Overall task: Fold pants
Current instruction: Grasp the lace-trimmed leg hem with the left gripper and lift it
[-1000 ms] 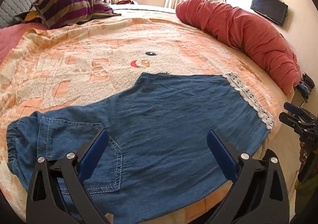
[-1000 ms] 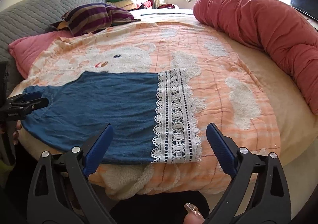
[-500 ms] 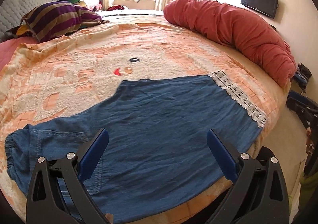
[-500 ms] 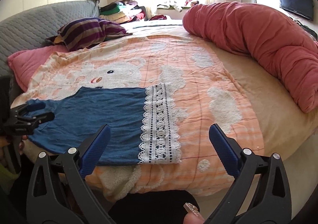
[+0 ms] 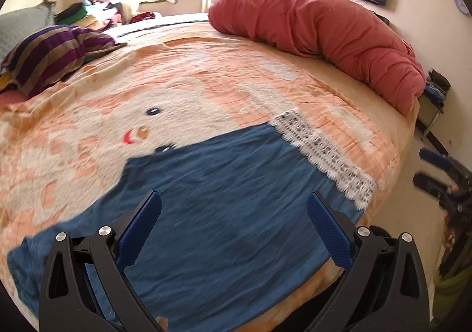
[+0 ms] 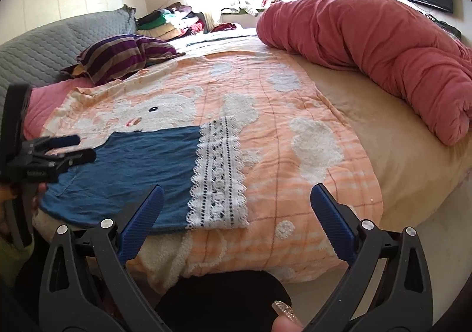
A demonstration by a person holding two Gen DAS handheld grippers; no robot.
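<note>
L gripper (image 5: pixel 234 224): jaws apart, holding nothing, above pants. Pants (image 6: pixel 138 167): blue denim, white lace hem (image 6: pixel 219 175), flat on orange blanket (image 6: pixel 283 113) at bed's near edge. R gripper (image 6: pixel 237 214): jaws apart, holding nothing, near lace hem.

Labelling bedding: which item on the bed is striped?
The purple-and-tan striped pillow by the grey headboard; the rolled red duvet is plain.

We look from the bed's (image 5: pixel 368 102) near edge, our left camera close above the pants (image 5: pixel 236 214), our right farther back, both sharing them.
</note>
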